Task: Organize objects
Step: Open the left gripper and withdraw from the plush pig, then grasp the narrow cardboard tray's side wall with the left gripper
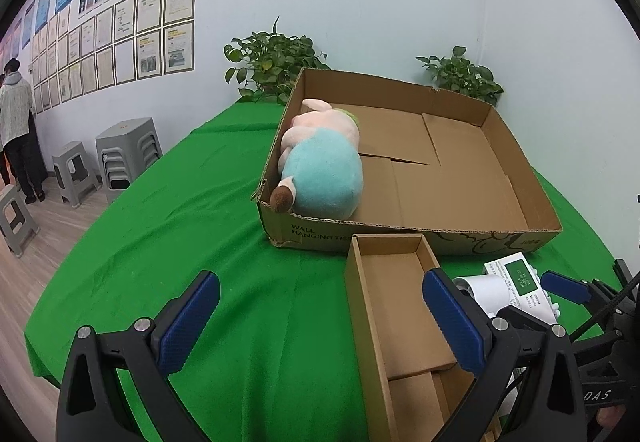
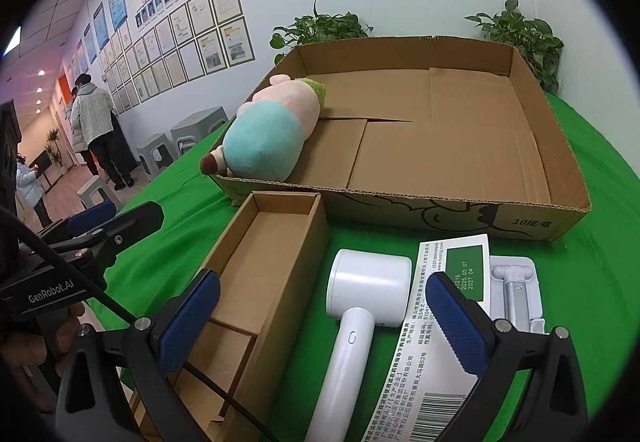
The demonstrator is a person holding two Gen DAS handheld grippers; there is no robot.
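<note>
A large shallow cardboard box (image 1: 516, 145) (image 2: 560, 157) sits on the green table, with a pink and teal plush toy (image 1: 324, 165) (image 2: 268, 133) lying in its left side. In front of it lies a narrow, empty open cardboard box (image 1: 396, 306) (image 2: 268, 262). To its right lie a white handheld device (image 2: 360, 306) (image 1: 484, 290), a white and green carton (image 2: 448, 322) (image 1: 520, 278) and a white tray holding a small silver tool (image 2: 516, 290). My left gripper (image 1: 320, 326) is open and empty over the narrow box's left wall. My right gripper (image 2: 324, 322) is open and empty over the white device.
The table is covered in a green cloth (image 1: 208, 274) (image 2: 592, 306). Two potted plants (image 1: 272, 61) (image 1: 464, 77) stand behind the large box by the wall. Grey stools (image 1: 124, 157) and people (image 1: 18, 129) stand on the floor to the left.
</note>
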